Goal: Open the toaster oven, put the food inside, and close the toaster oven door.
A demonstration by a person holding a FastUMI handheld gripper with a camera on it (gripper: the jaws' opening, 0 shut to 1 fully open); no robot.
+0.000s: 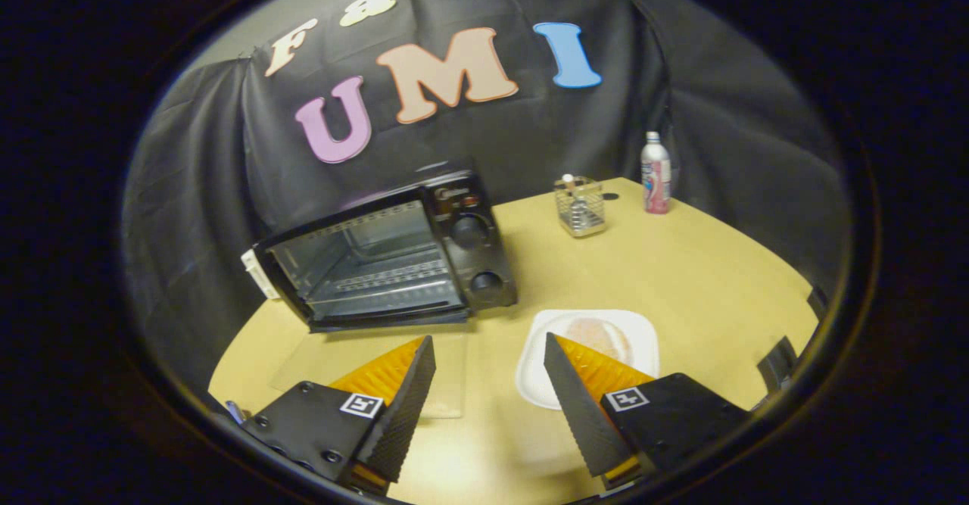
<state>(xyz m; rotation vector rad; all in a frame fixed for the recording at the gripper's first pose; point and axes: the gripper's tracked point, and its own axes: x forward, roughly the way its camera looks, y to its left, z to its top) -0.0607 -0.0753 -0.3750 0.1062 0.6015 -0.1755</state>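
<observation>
The black toaster oven (394, 251) stands on the wooden table (704, 278), beyond my left finger. Its glass door (363, 372) is folded down flat on the table, and the wire rack inside shows. A pale round piece of food (602, 336) lies on a white plate (643, 331) just ahead of my right finger, which covers part of the plate. My gripper (488, 338) hovers above the table, open, with nothing between its fingers.
A wire mesh holder (581, 207) with an item in it stands behind the plate, toward the back of the table. A pink and white bottle (655, 173) stands at the far edge, by the black cloth wall.
</observation>
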